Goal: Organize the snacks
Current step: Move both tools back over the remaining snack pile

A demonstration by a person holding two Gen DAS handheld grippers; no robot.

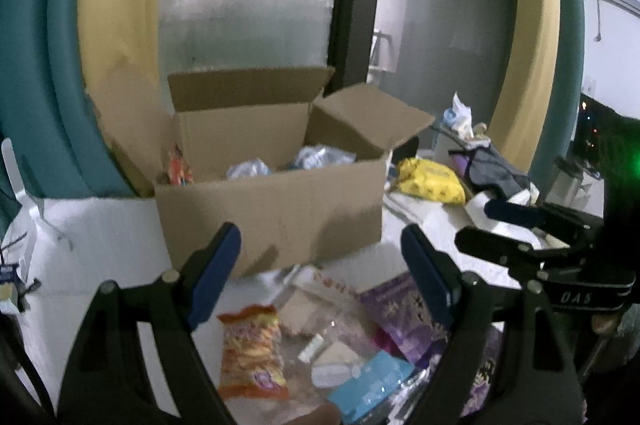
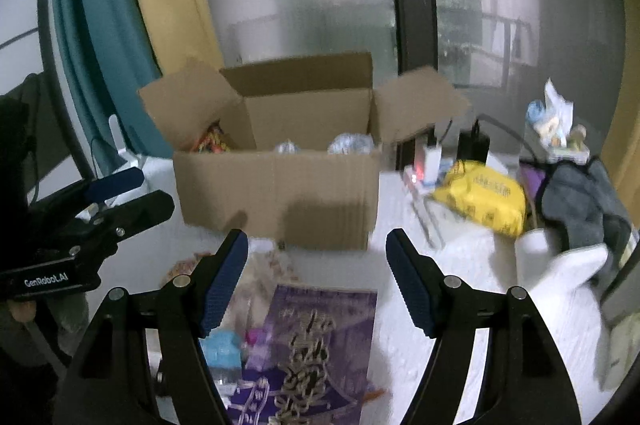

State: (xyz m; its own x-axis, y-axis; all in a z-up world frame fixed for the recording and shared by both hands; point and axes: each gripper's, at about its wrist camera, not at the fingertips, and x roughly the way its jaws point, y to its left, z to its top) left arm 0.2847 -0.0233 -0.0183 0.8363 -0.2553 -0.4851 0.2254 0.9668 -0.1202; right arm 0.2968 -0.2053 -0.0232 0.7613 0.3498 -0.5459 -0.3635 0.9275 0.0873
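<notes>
Both wide open, gripping nothing: left gripper (image 1: pixel 320 265) above the orange snack bag (image 1: pixel 252 353), right gripper (image 2: pixel 316 265) above the purple packet (image 2: pixel 308 345), just before the cardboard box (image 2: pixel 280 193). "GenRobot.AI" readable on the left gripper; packet print too blurred.

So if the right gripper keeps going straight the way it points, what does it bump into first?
Probably the purple snack bag lying on the white table. The right gripper is open, empty and tilted downward over it. The cardboard box stands farther back, though depth is hard to judge here.
</notes>
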